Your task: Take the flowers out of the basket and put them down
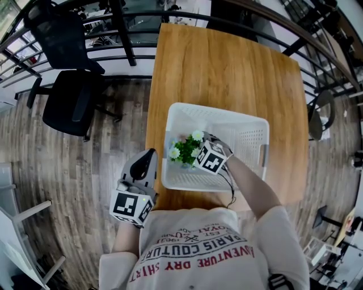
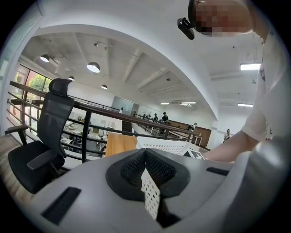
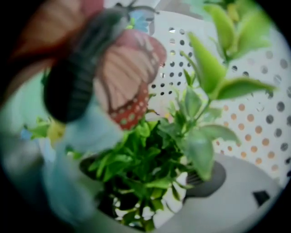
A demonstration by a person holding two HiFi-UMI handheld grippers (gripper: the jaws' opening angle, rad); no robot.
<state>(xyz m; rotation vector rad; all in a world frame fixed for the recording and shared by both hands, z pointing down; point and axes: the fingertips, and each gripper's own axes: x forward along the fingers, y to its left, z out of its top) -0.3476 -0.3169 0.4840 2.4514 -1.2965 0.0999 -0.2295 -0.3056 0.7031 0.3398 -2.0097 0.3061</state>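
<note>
A small bunch of flowers (image 1: 184,150) with white blooms and green leaves stands inside the white perforated basket (image 1: 227,113), near its left wall. My right gripper (image 1: 197,156) reaches into the basket from the front and is buried in the bunch. In the right gripper view the green foliage (image 3: 145,154) fills the gap of that gripper (image 3: 152,182), a jaw pressed against each side. A butterfly ornament (image 3: 122,77) sticks up out of the bunch, blurred. My left gripper (image 1: 146,161) hangs off the table's front left corner, shut and empty (image 2: 145,152).
The basket sits on a wooden table (image 1: 227,62) near its front edge. A black office chair (image 1: 71,96) stands to the left on the wood floor. A dark railing (image 1: 142,17) runs behind the table. The basket's dotted wall (image 3: 254,118) is close behind the flowers.
</note>
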